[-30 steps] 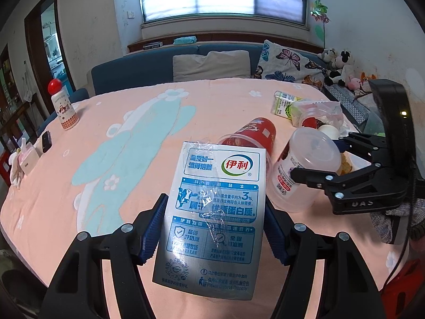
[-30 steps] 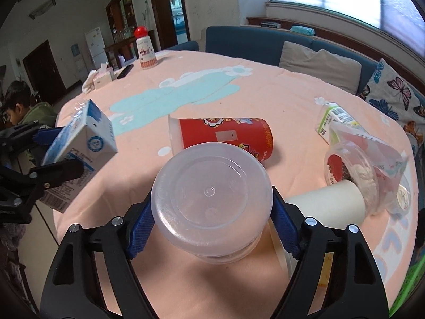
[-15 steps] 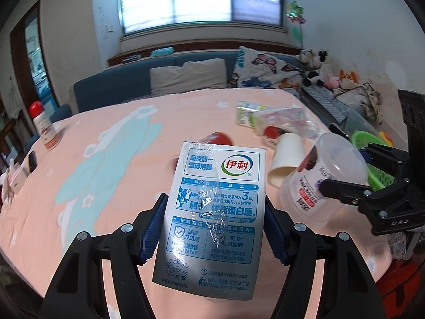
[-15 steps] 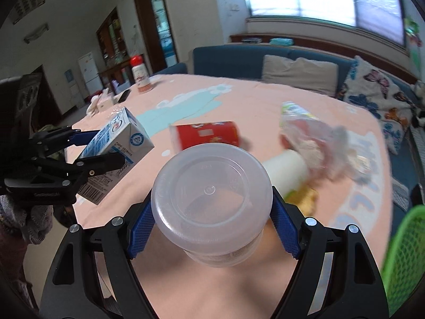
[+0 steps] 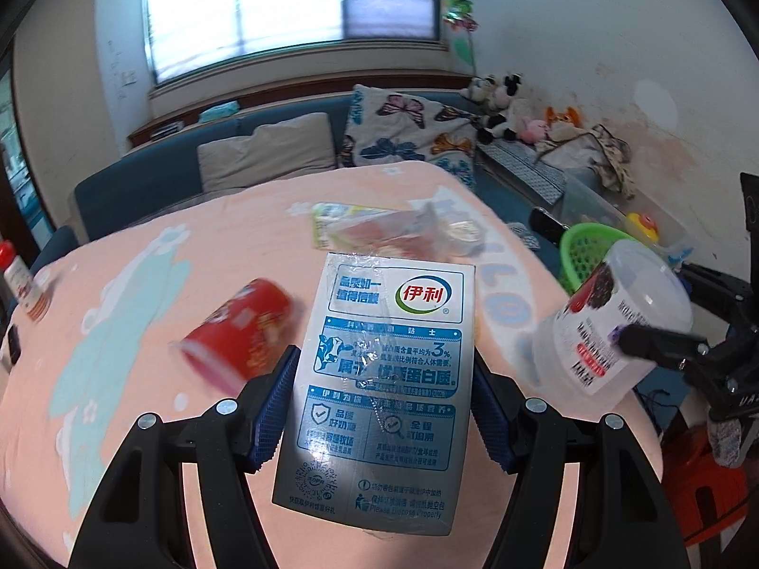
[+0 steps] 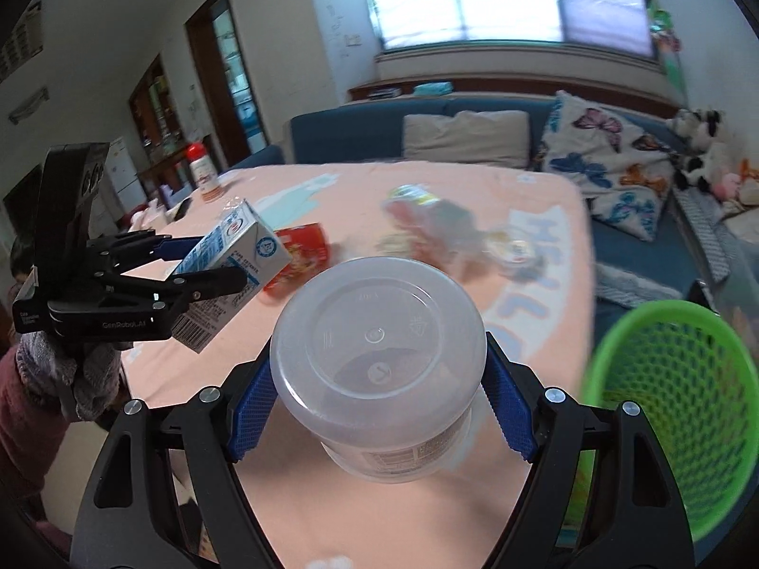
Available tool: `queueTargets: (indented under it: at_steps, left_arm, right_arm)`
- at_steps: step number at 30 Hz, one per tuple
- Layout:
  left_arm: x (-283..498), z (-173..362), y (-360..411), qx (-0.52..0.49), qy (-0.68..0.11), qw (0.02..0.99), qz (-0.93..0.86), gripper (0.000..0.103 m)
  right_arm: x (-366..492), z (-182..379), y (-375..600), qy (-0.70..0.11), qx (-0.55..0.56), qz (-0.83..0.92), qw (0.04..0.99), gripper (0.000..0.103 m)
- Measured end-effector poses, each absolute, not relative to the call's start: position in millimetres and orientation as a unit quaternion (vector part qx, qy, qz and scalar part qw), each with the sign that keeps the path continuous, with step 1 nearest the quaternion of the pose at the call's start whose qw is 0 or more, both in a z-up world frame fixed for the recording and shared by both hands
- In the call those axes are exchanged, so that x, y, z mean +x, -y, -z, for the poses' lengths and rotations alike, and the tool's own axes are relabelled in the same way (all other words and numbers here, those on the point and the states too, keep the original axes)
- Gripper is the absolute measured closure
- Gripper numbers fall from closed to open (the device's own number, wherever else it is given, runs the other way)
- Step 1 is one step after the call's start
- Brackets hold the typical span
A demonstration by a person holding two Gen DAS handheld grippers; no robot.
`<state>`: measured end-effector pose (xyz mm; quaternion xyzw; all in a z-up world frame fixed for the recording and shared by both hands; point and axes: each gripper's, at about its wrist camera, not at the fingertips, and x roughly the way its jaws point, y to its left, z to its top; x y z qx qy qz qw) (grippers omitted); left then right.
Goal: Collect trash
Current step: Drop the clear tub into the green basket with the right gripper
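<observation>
Step in hand: carry both loads to green basket (image 6: 664, 408); judged mid-task, more trash on surface.
Left gripper (image 5: 382, 408): fingers (image 5: 273, 408) clenched on milk carton (image 5: 384, 389), pads on both narrow sides, carton upright, printed face to cam.
Right gripper (image 6: 379, 408): fingers (image 6: 249, 419) grasping clear plastic tub (image 6: 379, 370) at its sides, lid toward cam.
Basket: right of right fingers, near, rim just beyond surface (image 6: 545, 199) edge.
Pose: both held above surface, fingers level, pointed fwd; left gripper well left of right.
Do well: bring tub over basket mouth before releasing; one item at a time; keep carton level.
Left over ahead of fingers: red cup (image 5: 237, 336) on its side, plastic bag w/ scraps (image 5: 403, 232).
</observation>
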<state>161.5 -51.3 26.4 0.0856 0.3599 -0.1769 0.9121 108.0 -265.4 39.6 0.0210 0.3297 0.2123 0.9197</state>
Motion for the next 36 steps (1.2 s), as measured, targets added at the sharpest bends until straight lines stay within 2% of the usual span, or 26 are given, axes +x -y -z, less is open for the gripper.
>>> queueTargets:
  at_steps: [10, 21, 30, 36]
  left_arm:
    - [171.5, -36.3, 130.2, 0.108, -0.354, 0.898, 0.237, 0.038]
    - [187.1, -31.4, 224.0, 0.140, -0.352, 0.879, 0.290, 0.038]
    - [196.6, -22.9, 279.5, 0.156, -0.355, 0.866, 0.316, 0.038]
    - [204.5, -15.1, 301.0, 0.150, -0.364, 0.859, 0.326, 0.037]
  right_arm:
    - [97.2, -32.8, 368.6, -0.329, 0.034, -0.061, 0.942, 0.025]
    - [96.2, 18.8, 456.9, -0.370, 0.066, 0.046, 0.926, 0.024]
    - [102.0, 44.7, 477.7, -0.384, 0.087, 0.064, 0.917, 0.021]
    - [97.7, 42.3, 480.8, -0.374, 0.087, 0.067, 0.921, 0.017]
